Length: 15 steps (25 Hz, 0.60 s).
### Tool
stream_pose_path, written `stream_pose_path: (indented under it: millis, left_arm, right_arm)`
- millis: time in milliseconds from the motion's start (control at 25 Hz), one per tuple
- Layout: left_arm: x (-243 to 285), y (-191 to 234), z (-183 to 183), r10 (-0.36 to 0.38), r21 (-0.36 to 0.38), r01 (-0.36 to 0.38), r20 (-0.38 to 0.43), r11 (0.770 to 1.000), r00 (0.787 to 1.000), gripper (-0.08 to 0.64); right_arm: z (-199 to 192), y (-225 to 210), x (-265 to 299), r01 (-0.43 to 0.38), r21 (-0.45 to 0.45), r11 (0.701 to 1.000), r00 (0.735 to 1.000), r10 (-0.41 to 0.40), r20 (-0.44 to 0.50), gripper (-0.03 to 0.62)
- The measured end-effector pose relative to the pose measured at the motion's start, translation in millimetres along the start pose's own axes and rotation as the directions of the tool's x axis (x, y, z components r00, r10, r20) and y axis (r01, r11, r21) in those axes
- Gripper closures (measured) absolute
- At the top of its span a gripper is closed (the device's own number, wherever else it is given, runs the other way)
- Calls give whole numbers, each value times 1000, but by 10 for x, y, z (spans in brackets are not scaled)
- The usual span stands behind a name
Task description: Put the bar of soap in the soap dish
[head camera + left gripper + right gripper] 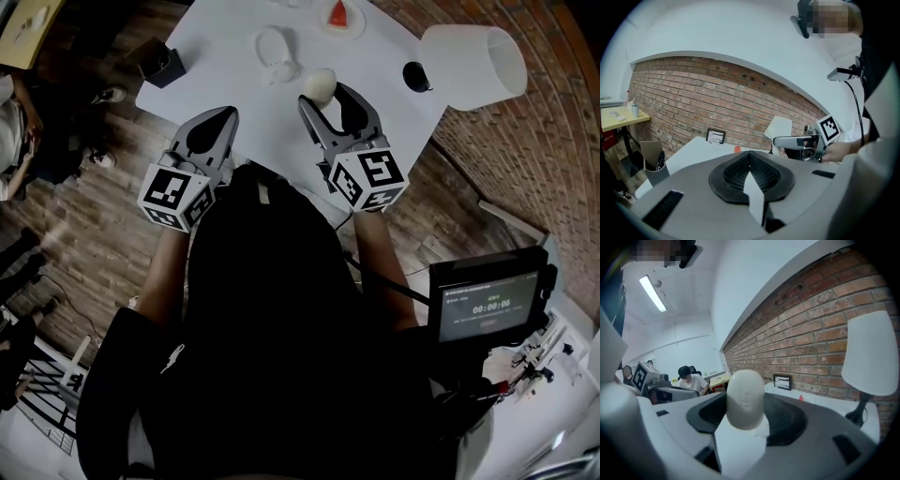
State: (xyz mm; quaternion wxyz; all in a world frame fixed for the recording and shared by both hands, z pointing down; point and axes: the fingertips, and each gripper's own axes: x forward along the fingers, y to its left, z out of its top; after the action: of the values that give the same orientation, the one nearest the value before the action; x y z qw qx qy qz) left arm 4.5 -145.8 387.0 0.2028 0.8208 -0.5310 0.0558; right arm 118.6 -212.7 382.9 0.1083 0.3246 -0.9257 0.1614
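R tongs (743, 425) clamped on soap bar (746, 397), over table (220, 80)

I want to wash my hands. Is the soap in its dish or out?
Out. The right gripper holds the bar of soap between its jaws, apart from the soap dish on the table.

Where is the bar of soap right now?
The bar of soap is clamped in the right gripper, over the white table, just right of the soap dish in the head view.
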Motion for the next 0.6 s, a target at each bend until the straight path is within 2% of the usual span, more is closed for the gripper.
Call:
stream_pose_path:
  millis: [320, 600]
  left_arm:
    - [-49, 263, 140, -41, -5, 41, 34, 999, 999, 555]
    - [74, 438, 186, -63, -3, 64, 59, 998, 996, 555]
  right_arm:
    - [74, 136, 241, 44, -15, 999, 999, -44, 0, 339]
    - [110, 63, 466, 58, 2, 998, 998, -58, -19, 337]
